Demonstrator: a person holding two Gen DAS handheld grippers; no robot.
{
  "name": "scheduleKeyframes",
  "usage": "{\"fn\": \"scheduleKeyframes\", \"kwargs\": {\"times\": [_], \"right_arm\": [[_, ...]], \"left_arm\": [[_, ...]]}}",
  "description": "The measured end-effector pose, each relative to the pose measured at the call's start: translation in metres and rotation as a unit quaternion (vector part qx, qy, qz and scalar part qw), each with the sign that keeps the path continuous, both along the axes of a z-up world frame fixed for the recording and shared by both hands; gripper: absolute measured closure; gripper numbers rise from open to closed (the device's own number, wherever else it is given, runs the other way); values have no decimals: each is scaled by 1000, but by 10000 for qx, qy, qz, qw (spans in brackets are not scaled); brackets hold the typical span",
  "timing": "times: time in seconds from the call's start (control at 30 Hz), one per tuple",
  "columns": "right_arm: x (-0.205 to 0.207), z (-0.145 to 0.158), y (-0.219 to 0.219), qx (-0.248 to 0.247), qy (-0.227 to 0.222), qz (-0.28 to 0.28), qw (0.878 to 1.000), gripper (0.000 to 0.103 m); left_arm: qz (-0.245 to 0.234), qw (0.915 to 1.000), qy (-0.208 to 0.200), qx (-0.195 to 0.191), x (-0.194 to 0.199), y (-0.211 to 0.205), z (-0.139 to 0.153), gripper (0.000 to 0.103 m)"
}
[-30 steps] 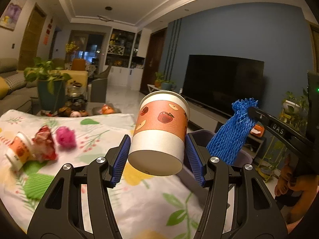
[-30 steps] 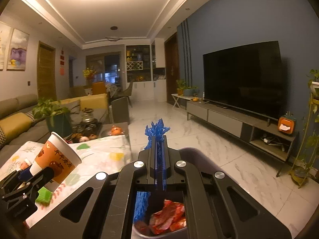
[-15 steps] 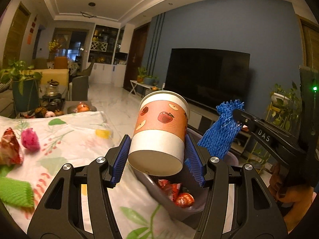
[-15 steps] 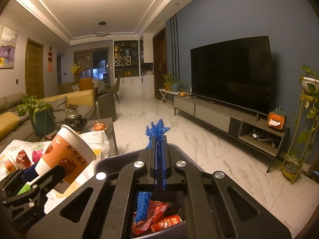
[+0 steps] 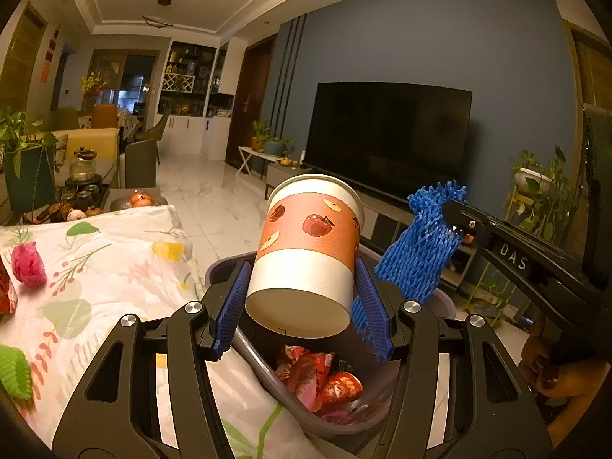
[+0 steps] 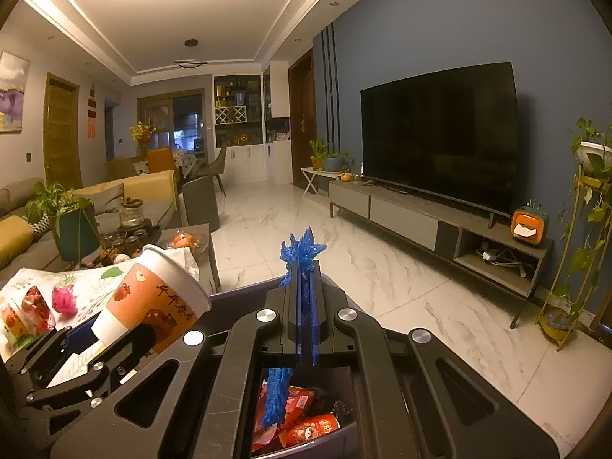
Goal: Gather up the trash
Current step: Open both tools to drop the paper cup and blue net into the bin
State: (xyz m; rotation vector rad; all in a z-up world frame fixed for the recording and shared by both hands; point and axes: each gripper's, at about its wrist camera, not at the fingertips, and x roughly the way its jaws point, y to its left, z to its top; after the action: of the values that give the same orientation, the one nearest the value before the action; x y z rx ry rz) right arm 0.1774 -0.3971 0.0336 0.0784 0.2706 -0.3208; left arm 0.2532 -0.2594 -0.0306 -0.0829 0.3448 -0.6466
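Observation:
A paper cup (image 5: pixel 310 237) printed with apples is tilted between the blue pads of my left gripper (image 5: pixel 302 271), which is shut on it. It hangs over the near rim of a grey bin (image 5: pixel 225 264) that holds red wrappers (image 5: pixel 317 378). To its right, my right gripper (image 5: pixel 459 218) is shut on a blue foam net (image 5: pixel 420 256). In the right wrist view the net (image 6: pixel 302 248) sticks up from the right gripper (image 6: pixel 305 279) and dangles below it into the bin (image 6: pixel 237 294), above the wrappers (image 6: pixel 302 413). The cup (image 6: pixel 153 298) and left gripper (image 6: pixel 99 329) are at the left.
A table with a floral cloth (image 5: pixel 114 260) lies left of the bin, carrying a pink crumpled ball (image 5: pixel 26 264), a green piece (image 5: pixel 13 371) and another cup with a red wrapper (image 6: pixel 23 313). A person's hand (image 5: pixel 554 375) grips the right tool. TV stand (image 6: pixel 401 218) and plant stand (image 6: pixel 573 248) are beyond.
Both grippers have swung right, off the table and over the bin, still holding the cup and the net. The bin's inside has come into view below them.

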Motion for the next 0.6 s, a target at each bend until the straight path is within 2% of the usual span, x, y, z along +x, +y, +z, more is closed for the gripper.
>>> {"fn": "scheduleKeyframes", "kwargs": {"times": [0.6], "right_arm": [[10,-7,-6,130,48,96,9999,98]], "left_arm": [[18,9999,108,68,4,-19,-12,46]]}}
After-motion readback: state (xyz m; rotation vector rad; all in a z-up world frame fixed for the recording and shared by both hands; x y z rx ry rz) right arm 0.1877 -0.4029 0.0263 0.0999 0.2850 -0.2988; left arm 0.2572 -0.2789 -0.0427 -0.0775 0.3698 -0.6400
